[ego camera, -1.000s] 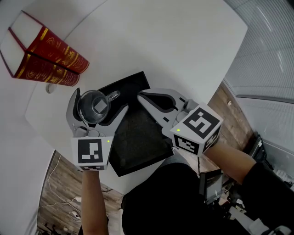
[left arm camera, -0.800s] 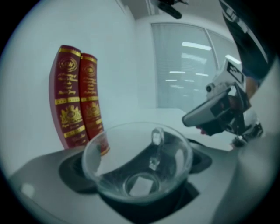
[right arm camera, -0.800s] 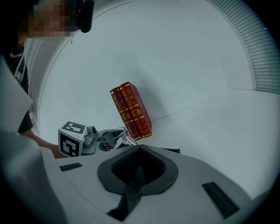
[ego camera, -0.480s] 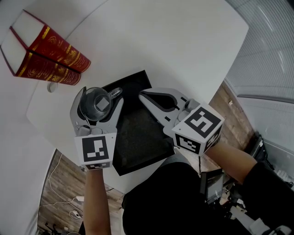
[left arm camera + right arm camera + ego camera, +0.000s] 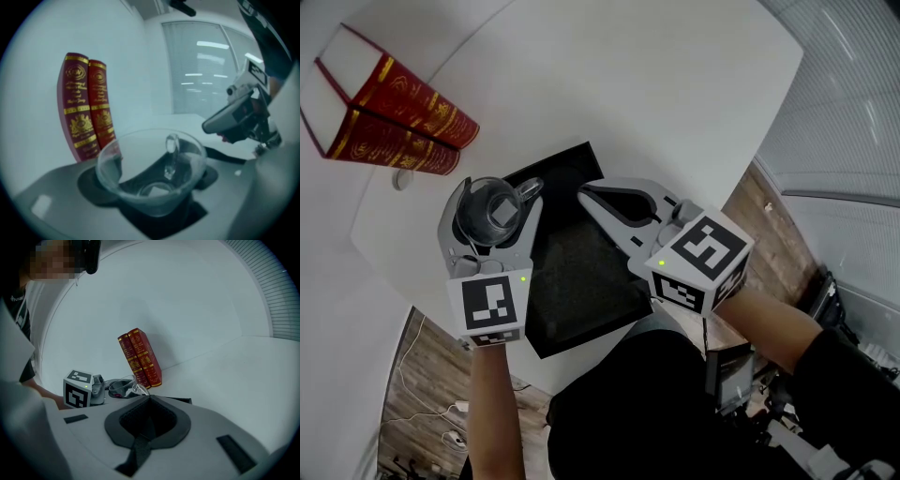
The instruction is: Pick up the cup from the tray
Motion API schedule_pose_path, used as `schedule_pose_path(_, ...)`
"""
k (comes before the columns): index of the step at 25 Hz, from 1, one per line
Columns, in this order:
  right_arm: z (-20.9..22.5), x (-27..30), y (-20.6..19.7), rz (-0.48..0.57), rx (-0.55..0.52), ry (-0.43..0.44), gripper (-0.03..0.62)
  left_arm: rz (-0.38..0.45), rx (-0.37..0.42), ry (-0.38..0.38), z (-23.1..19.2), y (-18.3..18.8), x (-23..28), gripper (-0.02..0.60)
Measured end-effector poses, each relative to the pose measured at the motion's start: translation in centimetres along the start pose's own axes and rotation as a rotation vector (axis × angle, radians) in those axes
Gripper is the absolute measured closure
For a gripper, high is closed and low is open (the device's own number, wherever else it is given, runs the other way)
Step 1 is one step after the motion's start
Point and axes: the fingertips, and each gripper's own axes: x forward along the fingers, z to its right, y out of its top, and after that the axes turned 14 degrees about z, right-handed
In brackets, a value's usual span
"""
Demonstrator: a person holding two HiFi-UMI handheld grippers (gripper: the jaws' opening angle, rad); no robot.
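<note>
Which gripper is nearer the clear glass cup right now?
Left. The left gripper has just been closing its jaws, which now grip the clear glass cup between them. The right gripper, shut and empty, hangs over the black tray, to the cup's right and clear of it.

My left gripper (image 5: 499,195) pointed forward and slightly down. Its jaws had just been closing, with the cup (image 5: 152,171) between them and the pads against its wall. To its right, my right gripper (image 5: 589,194) had its jaws together with nothing between them.
</note>
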Motion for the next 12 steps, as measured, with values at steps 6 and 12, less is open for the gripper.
schedule_pose_path(6,-0.07,0.13,-0.08,0.001,0.002,0.003,0.580,-0.001,-0.001,0.007,-0.08,-0.08,-0.01,0.176)
schedule_pose_path(12,-0.29,0.31,-0.07,-0.001,0.002,0.010,0.580,0.008,-0.001,0.021,-0.04,0.07,0.10,0.176)
